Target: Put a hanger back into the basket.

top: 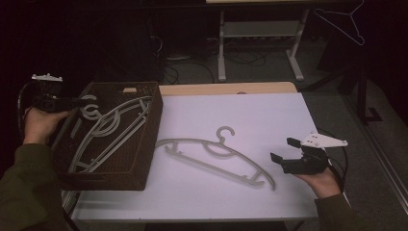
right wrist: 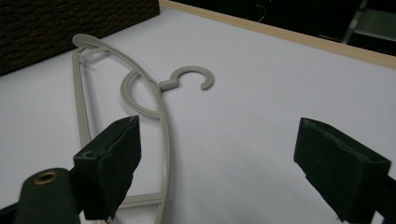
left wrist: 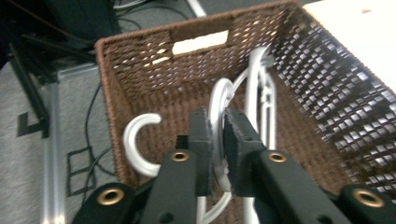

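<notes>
Dark room; bg barely readable. Wire hanger (top: pixel 347 21) faint at top right of high view. Basket's (top: pixel 150 126) near wall hides lower ends of hangers inside (top: pixel 108 132); how many there, hard to count. In left gripper view, hanger bodies cut off by jaws & bottom edge, slightly blurred.

Left gripper (top: pixel 77 102) at basket's far-left corner, jaws narrow w/ white hook (left wrist: pixel 218 112) betw. them; pads close to it, but can't tell if they press. Second hook (left wrist: pixel 137 140) just beside, curl up.

Hangers in basket run diagonal, hooks at far left, long axis toward near-left.

Right gripper (top: pixel 284 153) wide open, nothing betw. pads, hovering near right end of grey hanger on table (top: pixel 216 156). That one lies flat just beside basket, long axis left to near-right, hook toward far edge.
</notes>
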